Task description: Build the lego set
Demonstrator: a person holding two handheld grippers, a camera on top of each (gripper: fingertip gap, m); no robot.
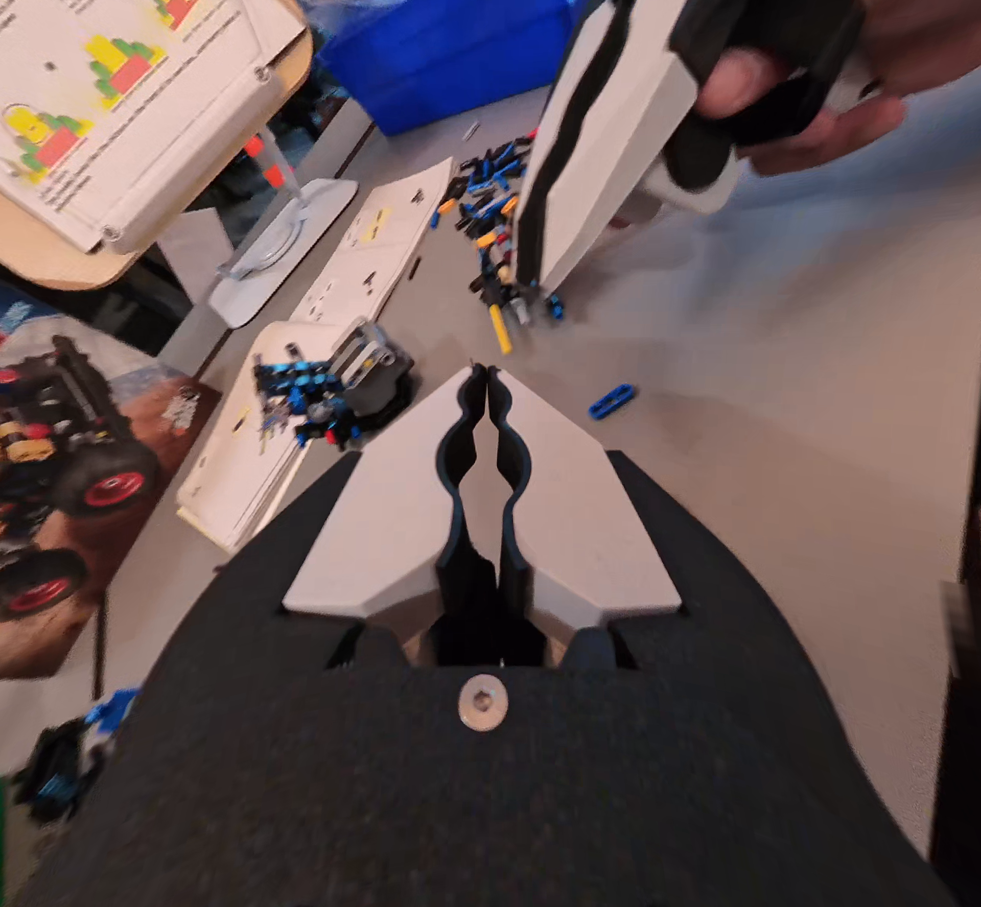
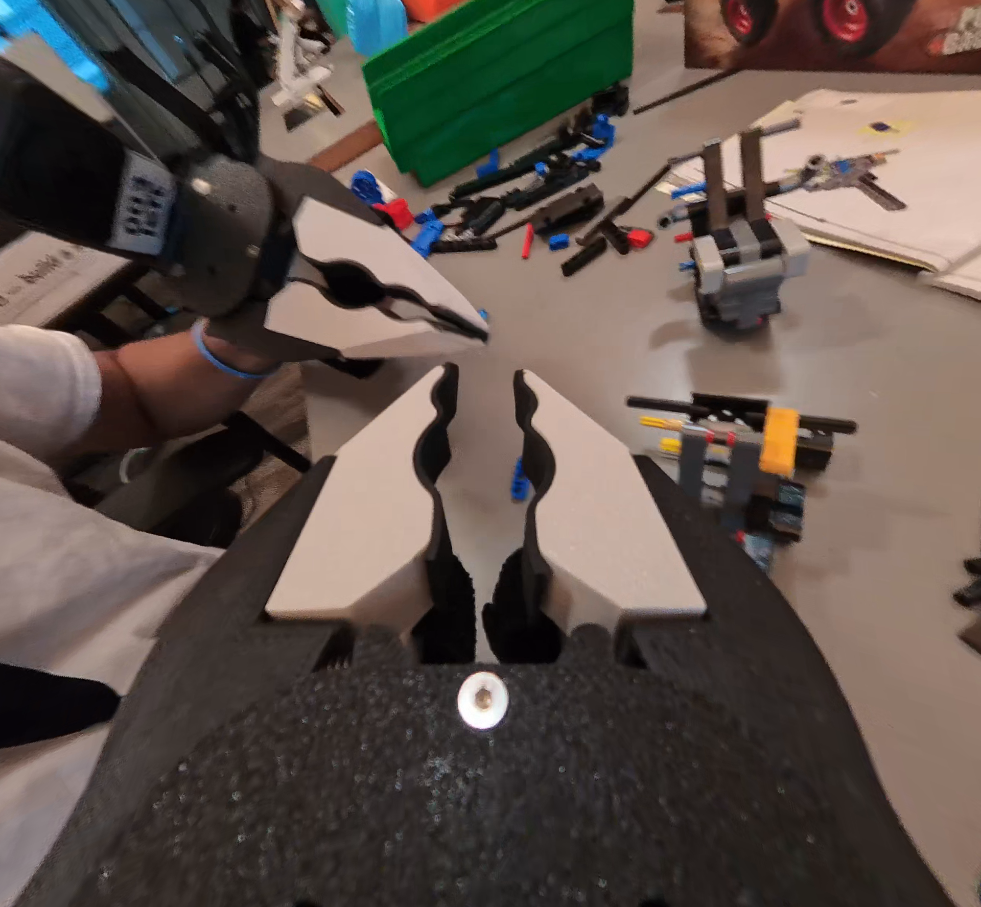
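Left wrist view: we saw our left claw (image 1: 480, 369) closed on nothing, our right claw (image 2: 485, 377) open; the small blue beam (image 1: 611, 400) lay flat, its long axis slanting up to the right.

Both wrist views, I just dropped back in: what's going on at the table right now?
A person holds a gripper in each hand over a grey table strewn with Lego parts. Neither grips anything. The left gripper is shut and empty above bare table. The right gripper is open, a small blue piece lying on the table between its fingers. Two part-built assemblies stand nearby: a grey one and one with an orange block. Loose parts lie by the green bin.
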